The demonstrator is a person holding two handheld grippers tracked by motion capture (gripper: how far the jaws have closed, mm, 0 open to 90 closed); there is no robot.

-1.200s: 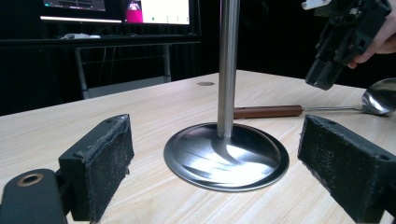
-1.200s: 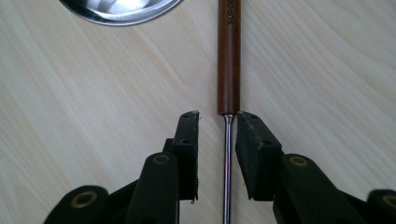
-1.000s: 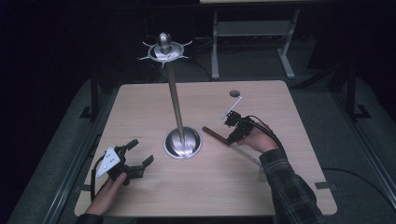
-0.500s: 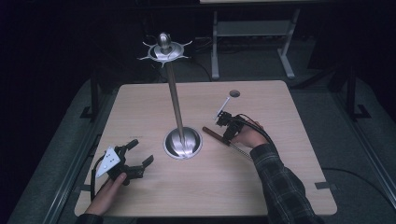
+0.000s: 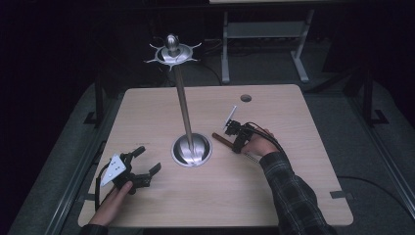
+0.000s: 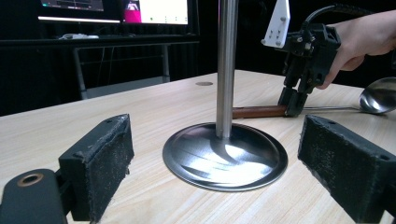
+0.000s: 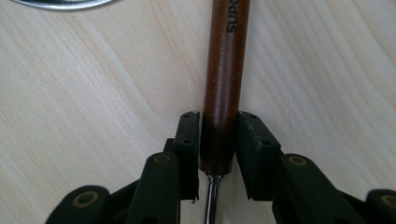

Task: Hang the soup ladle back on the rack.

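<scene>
1. From the high view we see a pale wooden table [image 5: 293, 196] with a tall metal stand [image 5: 183, 107] on a round shiny base [image 5: 192, 150] near its middle.
2. On the right, the right gripper [image 5: 235, 139] points down at a ladle [image 5: 230, 143] lying flat on the table just beside that base.
3. In the right gripper view we have the jaws closed against both sides of the ladle's brown wooden handle [image 7: 223, 93], near the end where it meets the thin metal shaft [image 7: 211, 200].
4. The lettering on that handle is cut off, so we cannot read the whole word.
5. From the left gripper view we catch the ladle's steel bowl [image 6: 379, 95] at the far right, resting on the table past the person's right hand [image 6: 359, 42].
6. Over at the near left corner, the left gripper [image 5: 145, 164] sits low by the table, held by the left hand [image 5: 115, 200].
7. Its jaws stand wide apart with nothing between them, and they face the stand's base.
8. We also spot a small round hole [image 5: 245, 98] in the table's far side.
</scene>
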